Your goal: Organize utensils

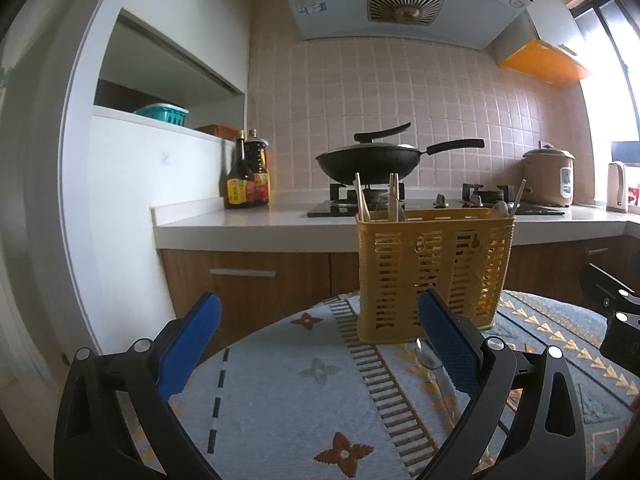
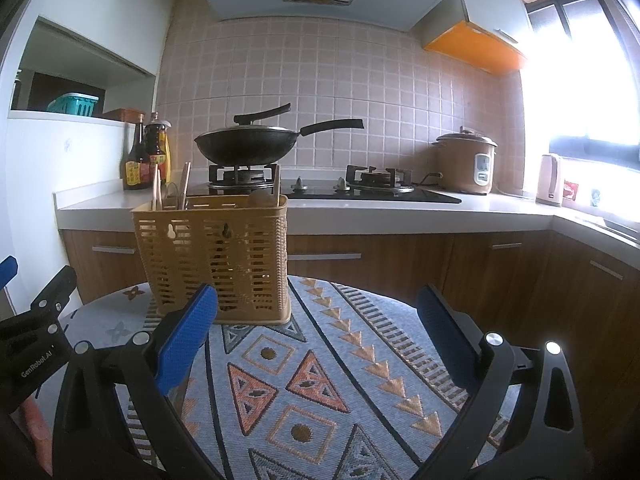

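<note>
Yellow plastic makes the slotted utensil basket (image 1: 434,272), which stands upright on the patterned cloth (image 1: 280,380) ahead of both grippers. In the left wrist view it is just beyond the tip of the right finger of the left gripper (image 1: 320,344); in the right wrist view it is beyond the left finger of the right gripper (image 2: 316,328). Inside the basket several wooden chopsticks (image 1: 362,200) stand at one end and one more leans at the other end, beside the grey bowl of a spoon (image 1: 500,209). A clear spoon (image 1: 426,354) lies flat on the cloth in front of the basket, partly hidden under the left gripper's right finger. Both grippers have their jaws spread wide and hold nothing. Behind the cloth runs a white counter (image 2: 360,208) with wooden cabinets below, a gas stove with a black wok (image 2: 246,146), two sauce bottles (image 2: 146,152), a rice cooker (image 2: 466,164) and a kettle (image 2: 549,179), under a range hood on a tiled wall.
</note>
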Demonstrator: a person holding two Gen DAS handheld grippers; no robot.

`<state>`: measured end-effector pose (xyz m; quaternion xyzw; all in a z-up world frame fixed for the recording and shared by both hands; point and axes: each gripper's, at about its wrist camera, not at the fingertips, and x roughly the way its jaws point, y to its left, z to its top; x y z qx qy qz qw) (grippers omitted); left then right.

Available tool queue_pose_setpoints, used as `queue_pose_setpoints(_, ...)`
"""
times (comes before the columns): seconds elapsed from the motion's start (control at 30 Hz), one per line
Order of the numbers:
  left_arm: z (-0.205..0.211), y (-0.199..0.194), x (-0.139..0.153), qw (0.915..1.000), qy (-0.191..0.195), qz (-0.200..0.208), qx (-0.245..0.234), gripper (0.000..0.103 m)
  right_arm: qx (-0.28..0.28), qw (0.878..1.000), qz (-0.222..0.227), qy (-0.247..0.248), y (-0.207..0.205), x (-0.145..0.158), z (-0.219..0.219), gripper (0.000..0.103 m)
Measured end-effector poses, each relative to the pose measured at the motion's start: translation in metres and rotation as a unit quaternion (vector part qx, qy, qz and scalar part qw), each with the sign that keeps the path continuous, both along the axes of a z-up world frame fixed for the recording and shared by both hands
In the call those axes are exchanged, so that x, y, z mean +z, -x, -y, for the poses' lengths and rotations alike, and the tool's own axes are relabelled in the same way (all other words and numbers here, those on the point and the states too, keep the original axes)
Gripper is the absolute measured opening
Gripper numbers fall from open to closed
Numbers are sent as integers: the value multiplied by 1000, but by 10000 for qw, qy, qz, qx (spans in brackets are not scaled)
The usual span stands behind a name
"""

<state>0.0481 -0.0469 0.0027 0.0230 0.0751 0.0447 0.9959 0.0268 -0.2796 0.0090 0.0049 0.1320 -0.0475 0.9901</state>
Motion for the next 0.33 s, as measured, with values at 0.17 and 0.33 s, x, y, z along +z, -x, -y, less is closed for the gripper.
queue_pose_setpoints(0.17,0,0,-1,9999,-19,-36,-105,95,-30,10000,43,-18,2,1,2,95)
queue_pose_setpoints(0.33,4,4,0,9999,-86,41,-126,95,-27,10000,21,-16,1,0,2,95)
